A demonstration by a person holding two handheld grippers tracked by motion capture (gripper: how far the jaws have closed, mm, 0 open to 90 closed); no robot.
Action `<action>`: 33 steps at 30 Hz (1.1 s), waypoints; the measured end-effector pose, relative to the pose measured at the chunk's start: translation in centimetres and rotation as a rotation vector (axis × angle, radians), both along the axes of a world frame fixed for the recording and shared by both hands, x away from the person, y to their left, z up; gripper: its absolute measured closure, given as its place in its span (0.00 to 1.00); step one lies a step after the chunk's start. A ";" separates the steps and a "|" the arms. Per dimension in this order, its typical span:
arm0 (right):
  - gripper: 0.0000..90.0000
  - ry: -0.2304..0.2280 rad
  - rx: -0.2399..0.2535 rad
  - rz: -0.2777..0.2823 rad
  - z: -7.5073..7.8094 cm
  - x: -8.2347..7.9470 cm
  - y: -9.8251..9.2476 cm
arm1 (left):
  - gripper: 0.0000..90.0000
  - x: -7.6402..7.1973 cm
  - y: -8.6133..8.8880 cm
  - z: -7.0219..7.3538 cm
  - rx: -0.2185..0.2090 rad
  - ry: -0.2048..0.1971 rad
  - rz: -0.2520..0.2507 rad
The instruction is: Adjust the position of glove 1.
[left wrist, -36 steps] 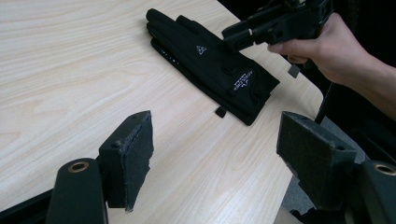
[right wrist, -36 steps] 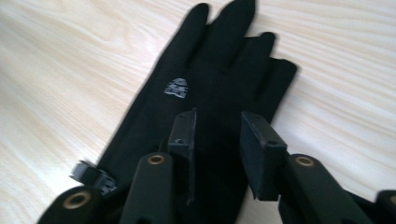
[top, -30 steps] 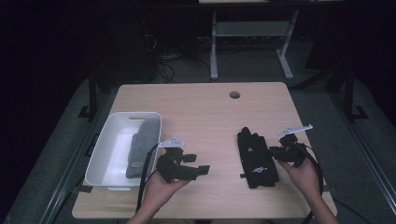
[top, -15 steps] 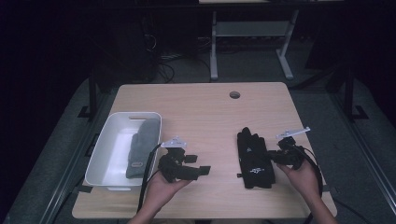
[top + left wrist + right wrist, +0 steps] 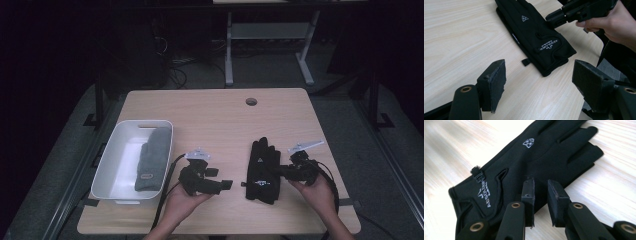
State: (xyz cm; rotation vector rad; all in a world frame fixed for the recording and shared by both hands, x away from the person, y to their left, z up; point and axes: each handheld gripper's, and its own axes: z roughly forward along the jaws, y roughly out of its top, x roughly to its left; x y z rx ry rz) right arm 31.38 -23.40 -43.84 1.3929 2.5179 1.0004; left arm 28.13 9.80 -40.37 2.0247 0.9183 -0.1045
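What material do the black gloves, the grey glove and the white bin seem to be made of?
Black gloves: probably a smooth synthetic stretch fabric with a matte finish; printed light logos and sewn seams show. Grey glove: likely knit or fleece, judging by its soft, fuzzy, dull surface, though it is small in the high view. White bin: apparently moulded plastic, with a slightly glossy wall and rounded rim.
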 end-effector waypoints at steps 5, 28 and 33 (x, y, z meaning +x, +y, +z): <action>0.83 0.001 0.005 0.027 0.0 -0.1 0.9 | 0.30 0.3 -0.8 -0.5 0.014 0.011 -0.012; 0.44 -0.007 0.018 -0.106 -0.4 3.3 0.1 | 0.37 1.9 -4.5 -4.1 0.079 0.083 -0.030; 0.44 -0.009 0.033 -0.143 -1.0 4.1 -0.4 | 0.41 2.2 -5.0 -4.8 0.102 0.092 -0.035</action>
